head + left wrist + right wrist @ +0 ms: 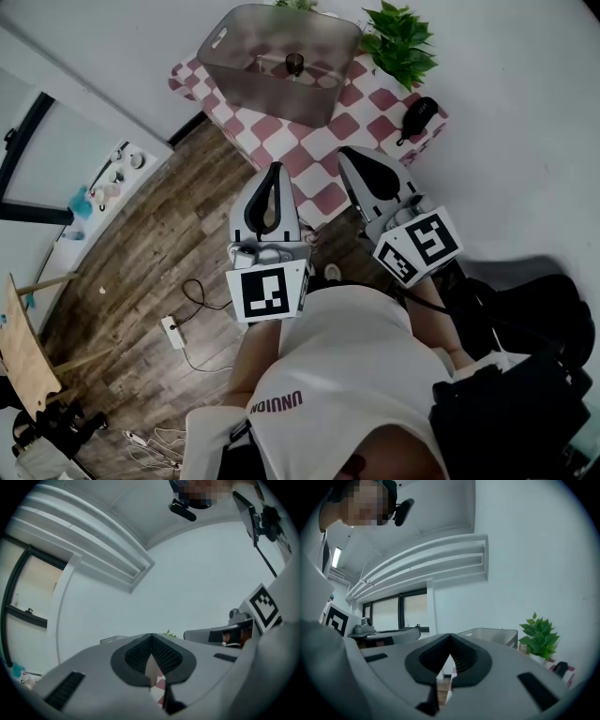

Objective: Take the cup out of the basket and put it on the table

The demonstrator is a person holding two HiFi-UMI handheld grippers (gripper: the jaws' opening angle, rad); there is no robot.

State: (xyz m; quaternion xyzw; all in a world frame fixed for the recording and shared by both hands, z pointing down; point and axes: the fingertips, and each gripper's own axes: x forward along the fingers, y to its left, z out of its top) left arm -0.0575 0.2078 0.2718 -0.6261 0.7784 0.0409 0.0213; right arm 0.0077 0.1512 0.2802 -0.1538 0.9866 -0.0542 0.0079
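Plain office-like room: wood-plank floor (155, 253), checked table (323, 141), potted plant (401, 42), power strip (172, 332).

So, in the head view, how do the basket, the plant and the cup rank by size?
1. basket
2. plant
3. cup, smallest by far
All three are similarly far from the camera, so nearness hardly skews it.

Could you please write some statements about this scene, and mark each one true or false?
1. The cup stands inside the basket. True.
2. The left gripper holds the cup. False: its jaws are shut on nothing.
3. A green plant stands beside the basket. True.
4. The right gripper reaches into the basket. False: it is outside the basket, shut and empty.
5. The table is plain white. False: it is red-and-white checked.
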